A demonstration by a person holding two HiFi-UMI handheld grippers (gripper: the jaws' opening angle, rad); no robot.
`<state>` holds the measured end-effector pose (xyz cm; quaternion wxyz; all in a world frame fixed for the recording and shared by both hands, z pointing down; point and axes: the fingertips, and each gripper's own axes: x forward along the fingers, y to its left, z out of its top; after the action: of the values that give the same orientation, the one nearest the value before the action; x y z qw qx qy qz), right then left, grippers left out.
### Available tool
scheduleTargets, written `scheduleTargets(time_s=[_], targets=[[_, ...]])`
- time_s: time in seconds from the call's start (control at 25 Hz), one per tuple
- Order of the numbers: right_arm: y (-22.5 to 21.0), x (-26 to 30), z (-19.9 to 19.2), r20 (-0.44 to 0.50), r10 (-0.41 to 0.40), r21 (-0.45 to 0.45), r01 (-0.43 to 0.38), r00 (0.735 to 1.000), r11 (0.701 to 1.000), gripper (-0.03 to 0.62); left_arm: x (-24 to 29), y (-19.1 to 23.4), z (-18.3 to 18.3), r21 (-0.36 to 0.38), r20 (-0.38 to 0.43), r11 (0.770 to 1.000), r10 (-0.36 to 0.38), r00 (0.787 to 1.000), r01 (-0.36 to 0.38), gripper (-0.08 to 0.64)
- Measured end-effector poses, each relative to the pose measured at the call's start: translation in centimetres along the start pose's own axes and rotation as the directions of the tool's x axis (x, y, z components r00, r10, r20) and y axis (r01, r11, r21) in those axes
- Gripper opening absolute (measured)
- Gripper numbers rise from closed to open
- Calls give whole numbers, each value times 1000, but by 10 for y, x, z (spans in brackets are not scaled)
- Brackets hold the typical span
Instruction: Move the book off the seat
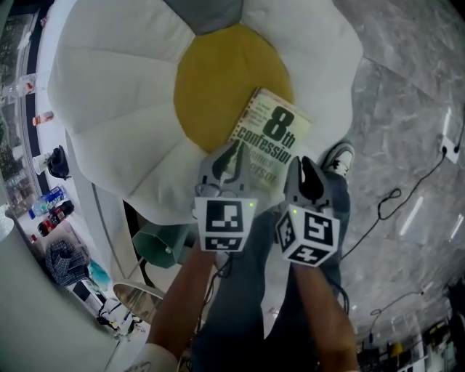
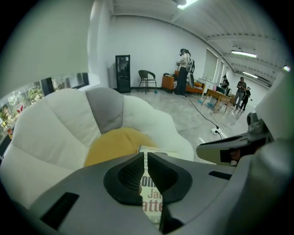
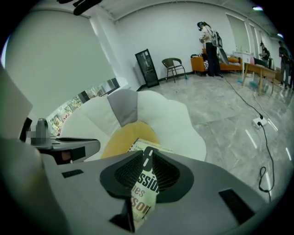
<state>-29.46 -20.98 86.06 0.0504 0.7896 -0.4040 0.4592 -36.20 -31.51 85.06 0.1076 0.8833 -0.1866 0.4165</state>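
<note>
Furthest left in the head view, some bottles (image 1: 49, 205) stand on a shelf beside the flower-shaped seat (image 1: 109, 109), whose white petals spread round a yellow centre (image 1: 218, 80) with one grey petal (image 1: 207, 11) at the top. Next comes the book (image 1: 272, 134), a paperback with "8th confession" on its cover. It lies at a tilt on the right part of the yellow centre, and its near end reaches out over the white petal toward the person. The left gripper (image 1: 232, 156) points at the book's near left edge. In the left gripper view its jaws (image 2: 146, 158) are closed to a hairline slit, and the book's print (image 2: 150, 202) shows through the opening behind their tips. Whether they pinch any of the cover cannot be told. Just to the right, the right gripper (image 1: 299, 171) meets the book's near right corner. In the right gripper view its jaws (image 3: 148, 158) stand a little apart, and the book's (image 3: 138, 147) cover edge rises, curled, into that narrow gap. Both grippers sit side by side, nearly touching, each with its marker cube facing up. Right of them a shoe (image 1: 338, 156) rests on the grey marble floor (image 1: 407, 94), and a dark cable (image 1: 396, 196) trails across that floor further right.
</note>
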Motion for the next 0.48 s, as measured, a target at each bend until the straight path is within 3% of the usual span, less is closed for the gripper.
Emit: scheduleTargets(time_s=[0.24, 0.48], targets=[[-5, 32, -51, -75, -5, 64, 10, 997, 998, 101, 33, 6, -44, 46, -101, 999, -15, 995, 20, 131], [-17, 53, -86, -131, 1, 163, 21, 991, 986, 161, 63, 11, -79, 45, -204, 996, -70, 977, 80, 207]])
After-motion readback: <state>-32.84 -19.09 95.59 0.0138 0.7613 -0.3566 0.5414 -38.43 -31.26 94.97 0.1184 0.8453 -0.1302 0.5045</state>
